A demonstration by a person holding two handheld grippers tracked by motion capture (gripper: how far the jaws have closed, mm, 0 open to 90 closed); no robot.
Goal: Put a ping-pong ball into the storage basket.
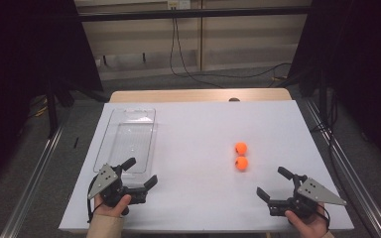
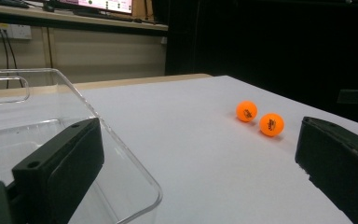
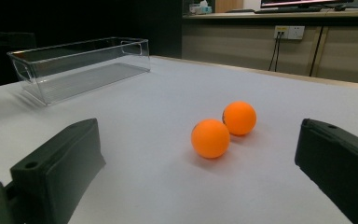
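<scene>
Two orange balls (image 1: 241, 155): touching pair, right half of table (image 1: 198, 148), ahead-left of right gripper (image 1: 273, 183), jaws spread, empty. Left gripper (image 1: 140, 172), jaws spread, by clear tray (image 1: 129, 139), farther.

The right gripper (image 3: 200, 163) has its two black jaws spread wide apart, empty, low over the white table (image 3: 135, 107). Ahead of the jaws sit two orange balls, the near ball (image 3: 210, 138) touching the far ball (image 3: 239, 118). Well beyond the balls, to their left, stands a clear plastic bin (image 3: 81, 65)
</scene>
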